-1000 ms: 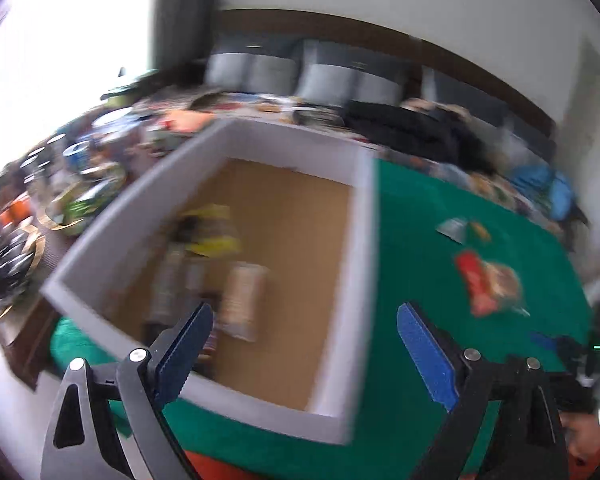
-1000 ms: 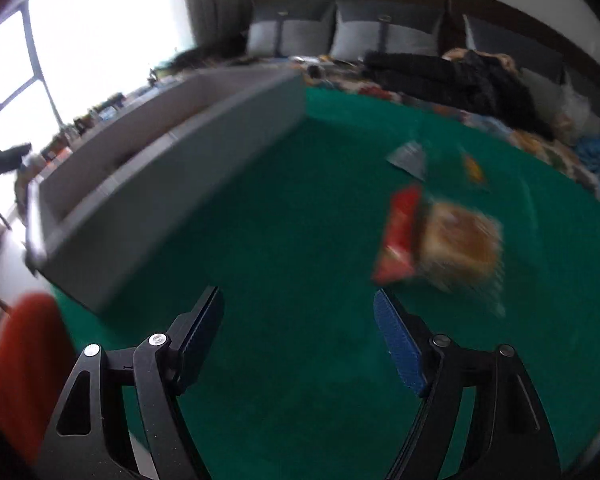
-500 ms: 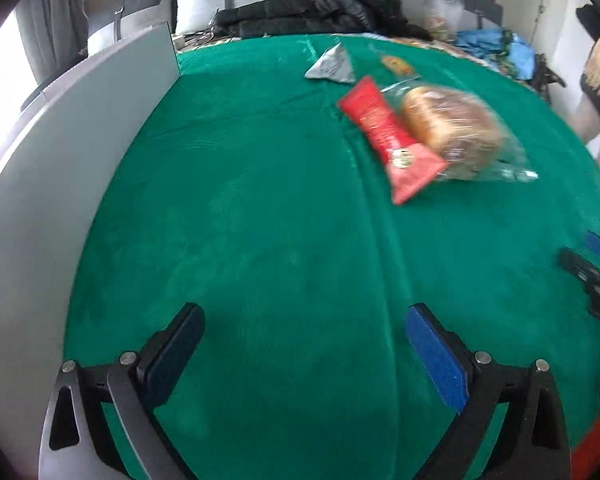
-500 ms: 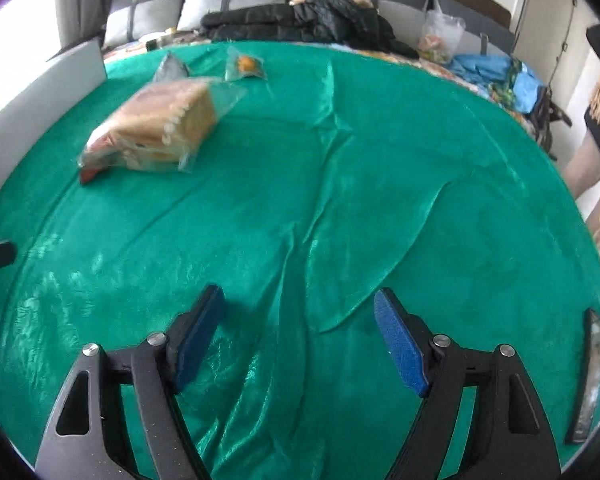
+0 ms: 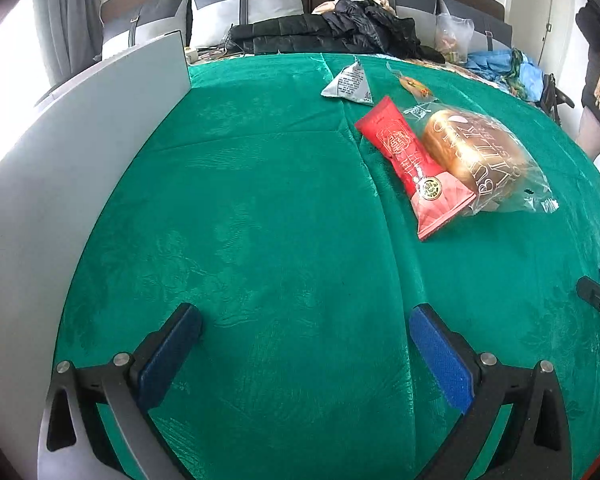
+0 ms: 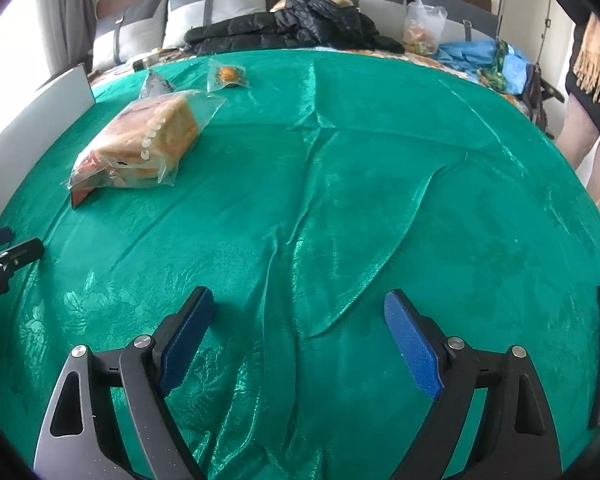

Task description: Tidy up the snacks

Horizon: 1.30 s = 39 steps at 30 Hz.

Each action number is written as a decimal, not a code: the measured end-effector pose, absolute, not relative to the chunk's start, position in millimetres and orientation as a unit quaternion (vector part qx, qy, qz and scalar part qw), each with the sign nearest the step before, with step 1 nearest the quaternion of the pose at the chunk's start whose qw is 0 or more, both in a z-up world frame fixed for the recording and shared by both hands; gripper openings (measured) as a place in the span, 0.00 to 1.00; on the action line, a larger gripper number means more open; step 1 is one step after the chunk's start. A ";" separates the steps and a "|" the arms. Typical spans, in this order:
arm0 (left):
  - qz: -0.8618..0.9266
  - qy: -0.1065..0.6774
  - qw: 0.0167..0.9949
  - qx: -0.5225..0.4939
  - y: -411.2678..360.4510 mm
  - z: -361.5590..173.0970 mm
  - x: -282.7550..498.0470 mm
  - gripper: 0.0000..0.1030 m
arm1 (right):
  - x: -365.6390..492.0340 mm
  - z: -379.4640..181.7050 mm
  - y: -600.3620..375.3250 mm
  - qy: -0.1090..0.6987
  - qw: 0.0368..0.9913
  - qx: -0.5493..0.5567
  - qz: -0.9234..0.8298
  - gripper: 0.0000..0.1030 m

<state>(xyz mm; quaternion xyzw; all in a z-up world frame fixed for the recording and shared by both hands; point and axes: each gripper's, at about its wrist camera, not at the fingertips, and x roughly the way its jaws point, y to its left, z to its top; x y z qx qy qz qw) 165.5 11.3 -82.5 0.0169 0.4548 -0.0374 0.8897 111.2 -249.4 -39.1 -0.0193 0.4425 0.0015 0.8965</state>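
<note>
A bedroom backs the scene, grey cushions and a black jacket (image 5: pixel 332 28) heaped against the far wall, and in front of me a green cloth (image 5: pixel 260 220) covers the surface I work over, creased into ridges. The grey box (image 5: pixel 80 128) stands along the left side, its wall upright on the cloth. Of the snacks still out, the biggest is the bagged bread (image 5: pixel 476 156), in the middle distance to the right in my left view: I judge it light and soft, easily crushed, its clear wrapper slick, so I would pinch the loose sealed end, not the loaf. The red packet (image 5: pixel 412 164) lies touching it, its far side tucked partly under the bag; flat and fairly stiff, best taken across its narrow width. Beyond sit a silver triangular pouch (image 5: pixel 350 84) and a small clear packet with something orange inside (image 6: pixel 228 74), both likely feather-light. My left gripper (image 5: pixel 304 352) stands released, nothing in its jaws; my right gripper (image 6: pixel 300 336) has just been opening and is empty too. Nothing blocks the reach except the folds; a person (image 6: pixel 592 60) stands at the right edge.
</note>
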 end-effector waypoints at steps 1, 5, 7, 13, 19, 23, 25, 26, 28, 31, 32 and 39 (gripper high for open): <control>-0.038 0.455 0.890 0.017 11.5 -82.6 166.0 1.00 | 111.1 -38.5 -249.3 0.443 0.897 -0.019 0.001 0.86; -0.038 0.455 0.890 0.017 11.0 -82.6 165.9 1.00 | 109.8 -37.5 -249.1 0.442 0.897 -0.022 0.000 0.87; -0.038 0.455 0.890 0.017 11.3 -82.4 166.3 1.00 | 109.7 -36.7 -249.6 0.442 0.897 -0.021 0.000 0.87; -0.038 0.455 0.890 0.017 11.1 -82.3 166.6 1.00 | 109.1 -36.3 -249.7 0.443 0.897 -0.021 0.000 0.87; -0.038 0.455 0.890 0.017 10.7 -82.3 166.6 1.00 | 109.1 -36.1 -249.9 0.442 0.897 -0.021 0.001 0.87; -0.038 0.455 0.890 0.017 10.5 -82.3 166.8 1.00 | 108.8 -35.9 -249.9 0.443 0.896 -0.021 0.000 0.87; -0.038 0.455 0.890 0.017 10.7 -82.1 167.1 1.00 | 108.7 -35.9 -250.1 0.443 0.897 -0.021 0.001 0.87; -0.038 0.455 0.890 0.017 10.3 -82.2 167.0 1.00 | 108.7 -35.8 -250.0 0.443 0.897 -0.021 0.001 0.87; -0.038 0.455 0.889 0.018 11.7 -81.5 168.6 1.00 | 108.6 -35.8 -250.1 0.443 0.896 -0.021 0.001 0.87; -0.043 0.456 0.889 0.020 12.3 -82.5 176.4 1.00 | 108.6 -35.7 -250.3 0.443 0.896 -0.021 0.001 0.87; -0.042 0.455 0.889 0.020 13.0 -82.2 179.9 1.00 | 108.8 -35.7 -250.1 0.443 0.896 -0.021 0.001 0.87; -0.040 0.456 0.889 0.020 12.0 -80.5 183.1 1.00 | 108.3 -35.5 -250.3 0.443 0.896 -0.020 0.001 0.87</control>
